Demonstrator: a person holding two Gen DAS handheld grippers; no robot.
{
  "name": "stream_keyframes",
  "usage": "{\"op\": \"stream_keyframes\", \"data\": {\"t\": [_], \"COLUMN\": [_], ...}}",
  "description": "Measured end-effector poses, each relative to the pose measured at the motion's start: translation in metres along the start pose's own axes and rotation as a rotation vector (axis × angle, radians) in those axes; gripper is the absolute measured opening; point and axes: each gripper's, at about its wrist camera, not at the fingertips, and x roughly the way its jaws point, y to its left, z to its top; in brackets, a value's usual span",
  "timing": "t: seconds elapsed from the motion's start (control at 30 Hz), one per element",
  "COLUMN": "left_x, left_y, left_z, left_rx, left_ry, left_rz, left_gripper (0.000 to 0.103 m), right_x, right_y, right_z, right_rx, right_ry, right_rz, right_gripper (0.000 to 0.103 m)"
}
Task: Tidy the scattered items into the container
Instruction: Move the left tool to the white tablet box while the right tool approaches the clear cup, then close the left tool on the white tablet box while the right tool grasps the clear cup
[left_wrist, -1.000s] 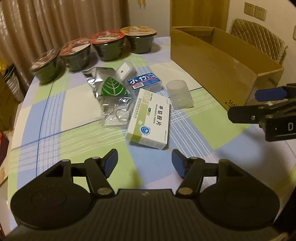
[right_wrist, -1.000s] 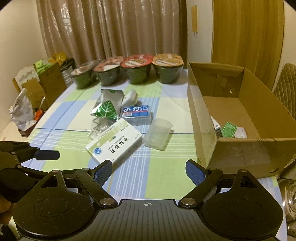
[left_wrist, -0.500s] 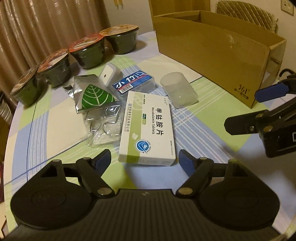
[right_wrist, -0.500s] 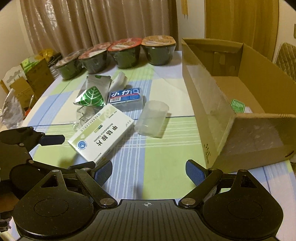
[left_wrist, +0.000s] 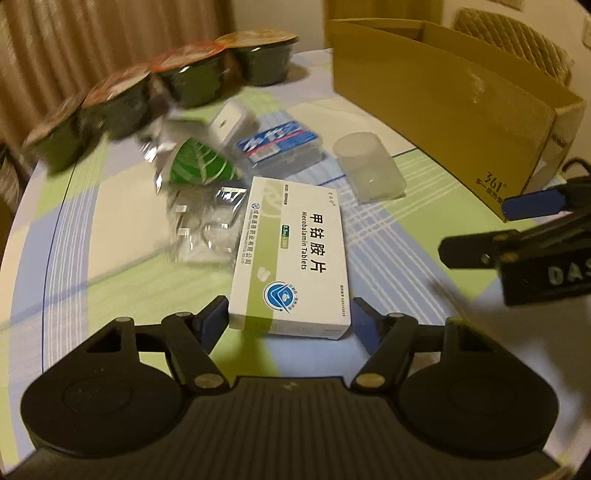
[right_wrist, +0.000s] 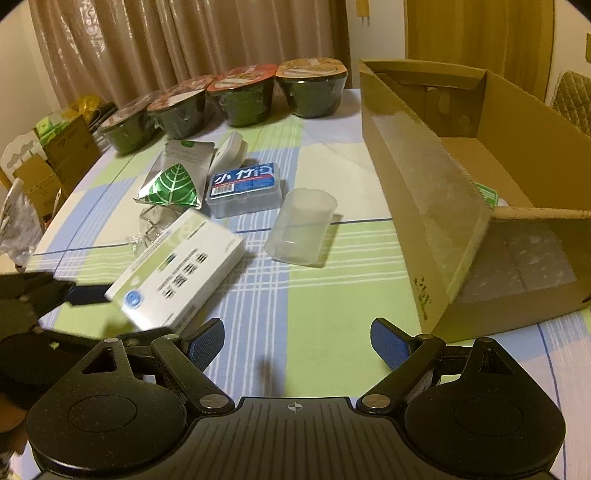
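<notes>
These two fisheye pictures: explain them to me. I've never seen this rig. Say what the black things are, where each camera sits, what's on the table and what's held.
A person holds two hand-held grippers, each with a camera looking along its fingers. The left view shows the left gripper, open, straddling the near end of a Mecobalamin tablet box. The right view shows the right gripper, open and empty. Nothing is gripped yet. On the checked tablecloth lie a leaf-print foil pouch, a blue-labelled plastic case and a clear cup on its side, beside an open cardboard box.

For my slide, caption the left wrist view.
Open left gripper straddling the near end of a white medicine box on the checked tablecloth, cardboard box beyond.
</notes>
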Motion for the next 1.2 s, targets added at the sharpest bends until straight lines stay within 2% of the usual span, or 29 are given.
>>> {"op": "stream_keyframes", "data": {"t": [0.1, 0.27, 0.47, 0.9, 0.93, 1.0, 1.2], "left_x": [-0.012, -0.022, -0.018, -0.009, -0.008, -0.008, -0.007], "left_y": [0.010, 0.026, 0.033, 0.032, 0.033, 0.033, 0.032], "left_z": [-0.011, -0.026, -0.023, -0.022, -0.023, -0.024, -0.027], "left_rx": [-0.084, -0.162, -0.154, -0.142, -0.143, -0.144, -0.149], "left_ry": [0.028, 0.057, 0.014, -0.005, -0.003, -0.003, 0.006], "left_rz": [0.000, 0.011, 0.015, 0.017, 0.017, 0.019, 0.021], "left_gripper": [0.068, 0.069, 0.074, 0.074, 0.074, 0.074, 0.074], "right_x": [0.004, 0.018, 0.046, 0.107, 0.108, 0.108, 0.082], "right_y": [0.006, 0.016, 0.016, 0.011, 0.011, 0.011, 0.010], "right_z": [0.002, 0.011, 0.032, 0.065, 0.065, 0.064, 0.039], "right_rx": [-0.011, -0.047, -0.060, -0.051, -0.055, -0.071, -0.096], "right_ry": [-0.003, -0.018, -0.030, 0.014, 0.016, 0.030, 0.059], "right_rz": [0.013, 0.009, -0.047, -0.126, -0.130, -0.126, -0.090], "right_gripper": [0.092, 0.092, 0.092, 0.091, 0.071, 0.053, 0.053]}}
